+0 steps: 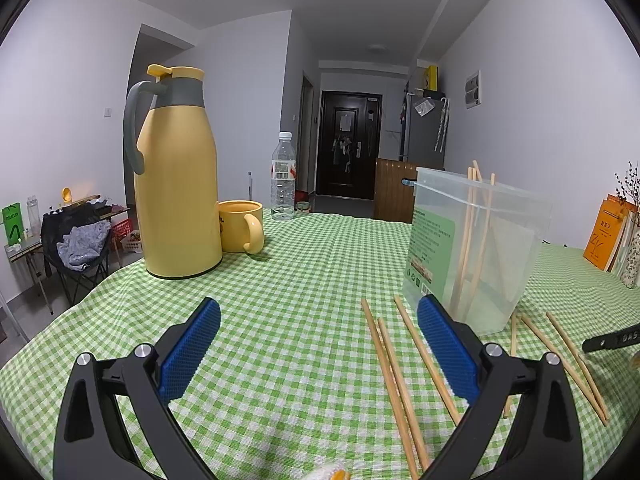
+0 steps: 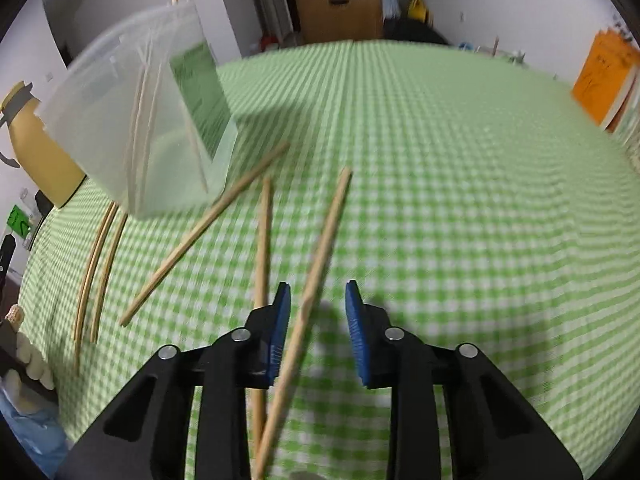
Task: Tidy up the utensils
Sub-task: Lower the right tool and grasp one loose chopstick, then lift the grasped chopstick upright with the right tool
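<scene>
Both grippers gape, left (image 1: 318,344), right (image 2: 318,334) straddling a blurred chopstick (image 2: 316,264).

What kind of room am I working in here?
Most likely a small apartment's dining area: a table under a green checked tablecloth holding a yellow thermos jug and mug, with a dark entry door and a fridge down the hallway.
</scene>
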